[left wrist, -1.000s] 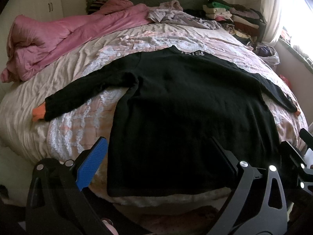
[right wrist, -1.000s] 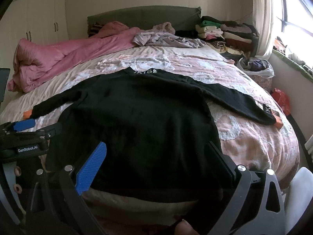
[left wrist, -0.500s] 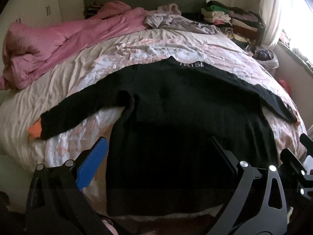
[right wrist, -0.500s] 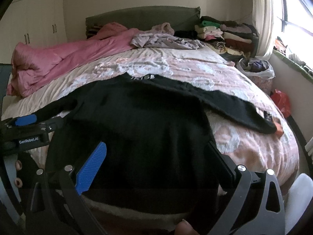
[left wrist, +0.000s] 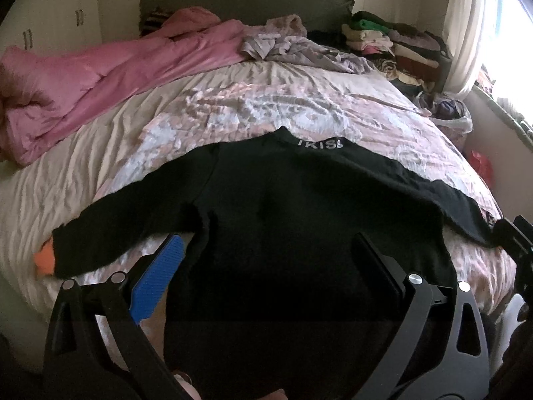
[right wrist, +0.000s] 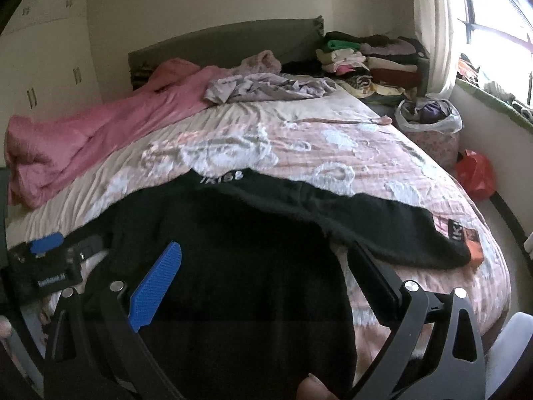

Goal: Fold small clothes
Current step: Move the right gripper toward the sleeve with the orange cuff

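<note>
We are looking at a black sweater [left wrist: 299, 206] that is lying spread flat on the bed [left wrist: 266, 100], its collar with pale lettering pointing toward the headboard [left wrist: 246, 3], its sleeves stretching out to both sides and ending in orange cuffs, its hem hanging over the near edge of the mattress; we are holding the left gripper [left wrist: 266, 266] over the lower left part of the sweater with its jaws spread wide apart and nothing between them; we are holding the right gripper [right wrist: 263, 273] over the lower right part, its jaws likewise gaping and empty; farther out, a pink duvet [left wrist: 100, 76] is lying bunched along the left side, a lilac garment [right wrist: 266, 86] is crumpling near the headboard, and a stack of folded clothes [right wrist: 366, 56] is sitting by the window.
</note>
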Action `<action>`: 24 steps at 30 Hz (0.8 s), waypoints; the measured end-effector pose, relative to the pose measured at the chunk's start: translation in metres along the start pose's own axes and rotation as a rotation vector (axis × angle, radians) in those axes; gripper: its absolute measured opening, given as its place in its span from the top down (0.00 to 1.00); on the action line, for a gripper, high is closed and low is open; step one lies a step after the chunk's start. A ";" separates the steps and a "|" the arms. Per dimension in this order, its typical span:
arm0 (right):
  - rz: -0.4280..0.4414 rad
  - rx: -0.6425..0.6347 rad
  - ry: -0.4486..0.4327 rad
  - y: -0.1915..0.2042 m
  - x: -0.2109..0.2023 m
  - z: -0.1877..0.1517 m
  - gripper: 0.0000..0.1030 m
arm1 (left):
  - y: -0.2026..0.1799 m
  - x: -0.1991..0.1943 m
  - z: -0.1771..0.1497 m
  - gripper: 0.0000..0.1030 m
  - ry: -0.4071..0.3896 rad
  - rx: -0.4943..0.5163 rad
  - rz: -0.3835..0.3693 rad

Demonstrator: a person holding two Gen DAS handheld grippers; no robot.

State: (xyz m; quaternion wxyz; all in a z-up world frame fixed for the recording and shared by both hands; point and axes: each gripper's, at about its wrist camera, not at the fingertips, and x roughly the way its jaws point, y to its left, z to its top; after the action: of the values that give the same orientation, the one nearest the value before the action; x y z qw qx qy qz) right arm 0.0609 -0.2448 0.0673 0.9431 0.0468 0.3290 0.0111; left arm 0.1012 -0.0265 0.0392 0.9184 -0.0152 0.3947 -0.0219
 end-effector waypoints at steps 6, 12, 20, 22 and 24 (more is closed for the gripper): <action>-0.016 0.014 -0.010 -0.010 0.013 0.019 0.04 | -0.015 0.010 0.020 0.09 -0.012 0.024 -0.003; -0.030 0.059 -0.027 -0.026 0.022 0.034 0.04 | -0.027 0.023 0.039 0.09 -0.016 0.042 -0.007; -0.094 0.105 -0.037 -0.054 0.042 0.056 0.04 | -0.039 0.046 0.058 0.09 -0.005 0.040 -0.012; -0.120 0.112 -0.046 -0.061 0.046 0.062 0.04 | -0.042 0.053 0.063 0.09 -0.003 0.042 -0.011; -0.142 0.125 -0.059 -0.069 0.050 0.068 0.04 | -0.046 0.062 0.070 0.09 0.000 0.045 -0.012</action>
State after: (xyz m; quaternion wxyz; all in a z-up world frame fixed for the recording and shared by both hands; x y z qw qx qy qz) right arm 0.1416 -0.3164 0.0823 0.9460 0.0825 0.3037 -0.0779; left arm 0.1929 -0.0746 0.0447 0.9183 0.0032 0.3942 -0.0361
